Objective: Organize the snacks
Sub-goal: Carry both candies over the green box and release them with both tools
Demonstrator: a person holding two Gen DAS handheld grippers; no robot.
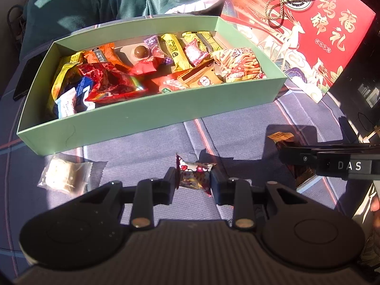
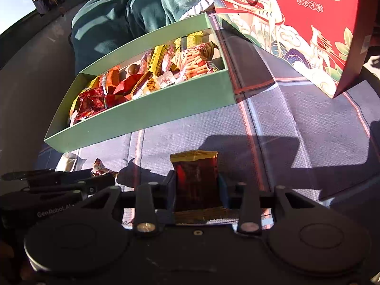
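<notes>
My left gripper (image 1: 193,180) is shut on a small red-and-white candy packet (image 1: 195,173), held just above the blue quilted cloth (image 1: 237,137). In the right wrist view my right gripper (image 2: 197,185) is shut on a dark red snack packet with gold ends (image 2: 196,180). The same candy packet (image 2: 101,167) and the left gripper (image 2: 71,180) show at that view's left. Ahead of both lies a green open box (image 1: 152,116) (image 2: 152,111) filled with several wrapped snacks. The right gripper (image 1: 296,159) enters the left wrist view from the right, with a gold packet end (image 1: 281,137) showing past it.
A clear packet with a pale snack (image 1: 64,177) lies on the cloth in front of the box's left corner. A red gift bag (image 1: 308,38) (image 2: 308,23) stands at the back right. A person in green clothing (image 1: 95,2) sits behind the box. A dark phone (image 1: 26,76) lies left of it.
</notes>
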